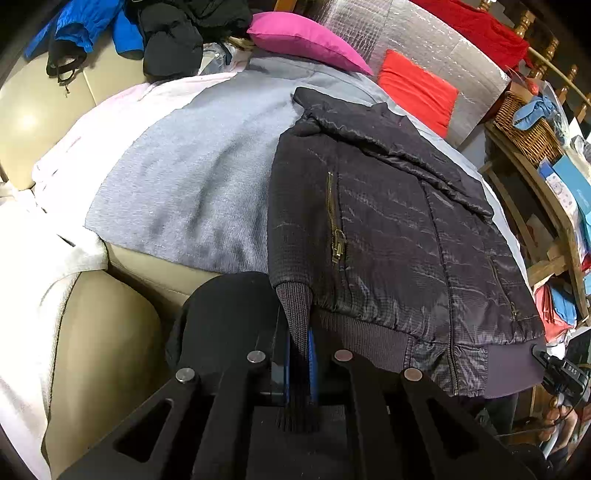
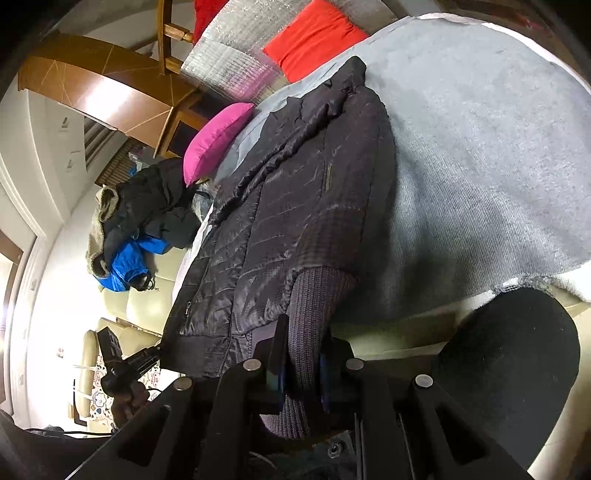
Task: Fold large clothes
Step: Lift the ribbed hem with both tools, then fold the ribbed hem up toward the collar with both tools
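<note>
A dark quilted jacket (image 1: 399,236) lies spread on a grey cloth (image 1: 192,184) over a beige sofa. Its brass pocket zipper (image 1: 334,218) faces up. My left gripper (image 1: 299,354) is shut on a ribbed knit cuff (image 1: 295,314) at the jacket's near left corner. In the right wrist view the same jacket (image 2: 288,221) runs away from the camera, and my right gripper (image 2: 301,365) is shut on the other ribbed cuff (image 2: 310,317). The left gripper (image 2: 122,365) shows at the lower left of that view, at the hem.
A pink cushion (image 1: 303,40) and a red cushion (image 1: 417,88) lie at the back by a silver quilted mat (image 1: 406,33). Black and blue coats (image 1: 147,33) are heaped on the far left. A wooden shelf with a wicker basket (image 1: 524,125) stands on the right.
</note>
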